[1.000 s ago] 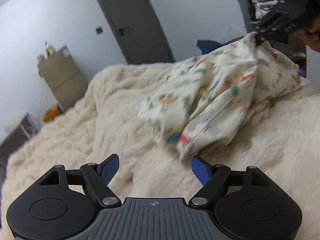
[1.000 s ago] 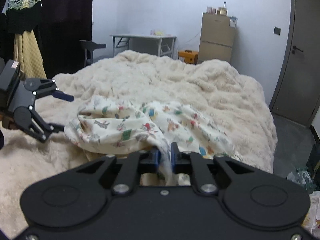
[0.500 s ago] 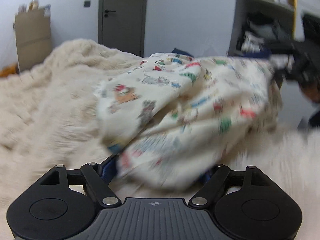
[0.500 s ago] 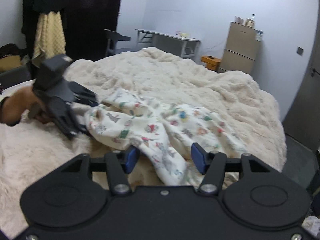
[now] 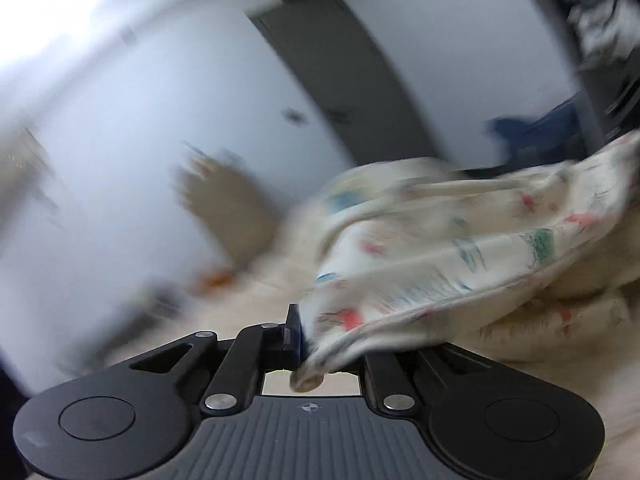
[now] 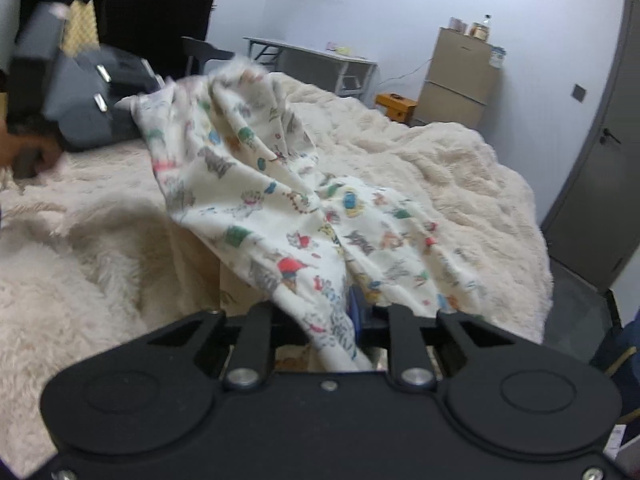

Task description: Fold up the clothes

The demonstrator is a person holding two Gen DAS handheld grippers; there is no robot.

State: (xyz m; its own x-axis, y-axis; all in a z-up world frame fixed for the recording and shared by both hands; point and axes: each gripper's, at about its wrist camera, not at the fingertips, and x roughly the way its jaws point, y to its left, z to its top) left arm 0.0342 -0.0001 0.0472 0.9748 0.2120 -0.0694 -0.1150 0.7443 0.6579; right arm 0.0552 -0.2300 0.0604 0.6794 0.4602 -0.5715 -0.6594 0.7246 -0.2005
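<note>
garment [image 6: 280, 208], cream with small coloured prints, hangs stretched over the fluffy bed [image 6: 440, 168]. only the right view shows the left gripper [image 6: 132, 92] lifted, hand [image 6: 28, 152] behind it. both left gripper's and right gripper [image 6: 344, 312] fingers are closing, pinching cloth edges.

Fluffy cream blanket [image 6: 420, 160], tan cabinet [image 6: 460, 80], orange box [image 6: 396, 106], grey door [image 6: 600, 184], folding table [image 6: 312, 56]

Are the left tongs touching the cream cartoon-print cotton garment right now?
Touching. The left wrist view shows the left tongs closing on a bunched edge of the cream cartoon-print cotton garment, fabric squeezed between them.
</note>
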